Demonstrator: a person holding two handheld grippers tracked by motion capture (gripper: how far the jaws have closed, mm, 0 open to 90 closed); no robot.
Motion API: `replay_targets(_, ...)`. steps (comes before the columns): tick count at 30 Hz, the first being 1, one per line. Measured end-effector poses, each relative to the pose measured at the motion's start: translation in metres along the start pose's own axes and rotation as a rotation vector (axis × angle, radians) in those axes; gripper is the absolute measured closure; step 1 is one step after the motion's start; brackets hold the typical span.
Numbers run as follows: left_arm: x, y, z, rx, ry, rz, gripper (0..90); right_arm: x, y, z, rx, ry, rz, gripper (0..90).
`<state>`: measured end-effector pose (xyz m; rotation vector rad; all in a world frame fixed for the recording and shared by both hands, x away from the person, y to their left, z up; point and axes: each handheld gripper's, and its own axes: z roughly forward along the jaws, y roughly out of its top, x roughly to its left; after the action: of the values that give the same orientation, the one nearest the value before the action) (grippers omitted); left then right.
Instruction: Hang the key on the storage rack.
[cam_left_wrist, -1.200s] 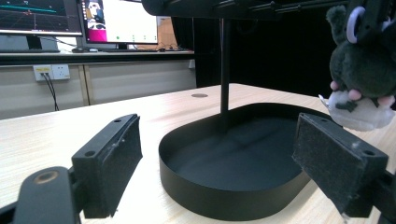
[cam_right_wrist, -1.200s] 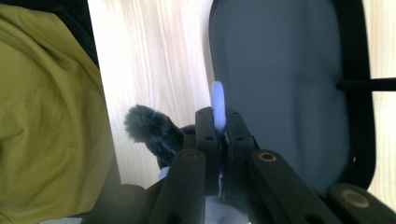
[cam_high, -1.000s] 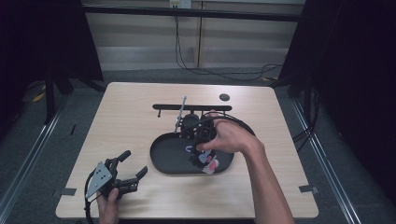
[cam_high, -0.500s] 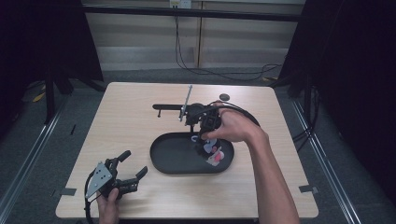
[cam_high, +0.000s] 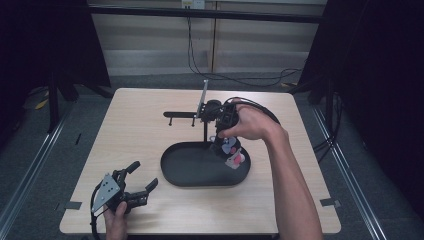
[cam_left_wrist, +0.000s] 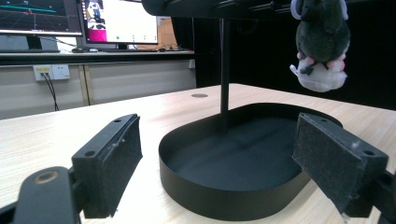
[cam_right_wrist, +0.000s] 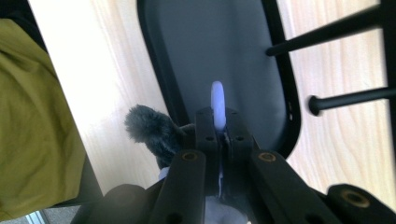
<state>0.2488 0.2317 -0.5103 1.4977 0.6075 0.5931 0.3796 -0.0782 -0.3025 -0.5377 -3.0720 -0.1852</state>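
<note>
The right gripper (cam_high: 226, 131) is clamped on the white loop (cam_right_wrist: 217, 103) of a small grey-and-white plush mouse (cam_high: 229, 151), hanging above the black oval metal tray (cam_high: 195, 172). That thin loop could slip, apparently dropping the mouse. The left gripper (cam_high: 140, 181) rests spread apart, near left.

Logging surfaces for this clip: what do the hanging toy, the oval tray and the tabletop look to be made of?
The toy mouse: plush, dark fuzzy pile with a pale belly and pink feet. The oval tray: probably thin metal or plastic, matte black, with a smooth, sharp-edged wall and no gloss. The tabletop: light wood or wood-look laminate; fine straight grain lines show, though the finish leaves that open.
</note>
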Motion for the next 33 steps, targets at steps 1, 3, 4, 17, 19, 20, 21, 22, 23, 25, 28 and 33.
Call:
replay_targets(1,0.0,0.0,0.0,0.002,0.0,0.001,15.2,-0.001,0.001,-0.001,0.004,0.003,-0.001,87.1)
replay_targets(3,0.0,0.0,0.0,0.001,0.0,0.001,15.2,-0.004,0.002,-0.002,0.004,-0.001,0.004,87.1)
replay_targets(4,0.0,0.0,0.0,0.002,0.0,0.001,15.2,-0.005,0.002,-0.002,0.006,0.004,0.008,87.1)
replay_targets(17,0.0,0.0,0.0,-0.002,-0.003,0.001,15.2,-0.025,0.001,-0.004,0.019,-0.027,0.058,87.1)
replay_targets(19,0.0,0.0,0.0,-0.004,-0.004,-0.002,15.2,-0.026,0.002,-0.003,0.018,-0.029,0.06,87.1)
replay_targets(20,0.0,0.0,0.0,-0.006,-0.004,-0.003,15.2,-0.027,0.001,-0.002,0.028,-0.028,0.071,87.1)
replay_targets(21,0.0,0.0,0.0,-0.005,-0.007,-0.004,15.2,-0.028,0.001,-0.002,0.029,-0.029,0.073,87.0)
replay_targets(22,0.0,0.0,0.001,-0.007,-0.006,-0.005,15.2,-0.03,0.001,-0.001,0.027,-0.03,0.068,87.0)
replay_targets(23,0.0,0.0,0.001,-0.008,-0.006,-0.005,15.2,-0.03,0.001,-0.001,0.031,-0.022,0.069,87.0)
replay_targets(25,0.0,0.0,0.0,-0.006,-0.005,-0.003,15.2,-0.03,0.002,0.0,0.028,-0.025,0.067,87.0)
replay_targets(28,0.0,0.0,0.001,-0.009,-0.006,-0.005,15.2,-0.031,0.004,-0.001,0.014,-0.024,0.064,87.1)
replay_targets(33,0.0,0.0,0.0,-0.006,-0.006,-0.003,15.2,-0.035,0.003,-0.003,0.013,-0.034,0.074,87.0)
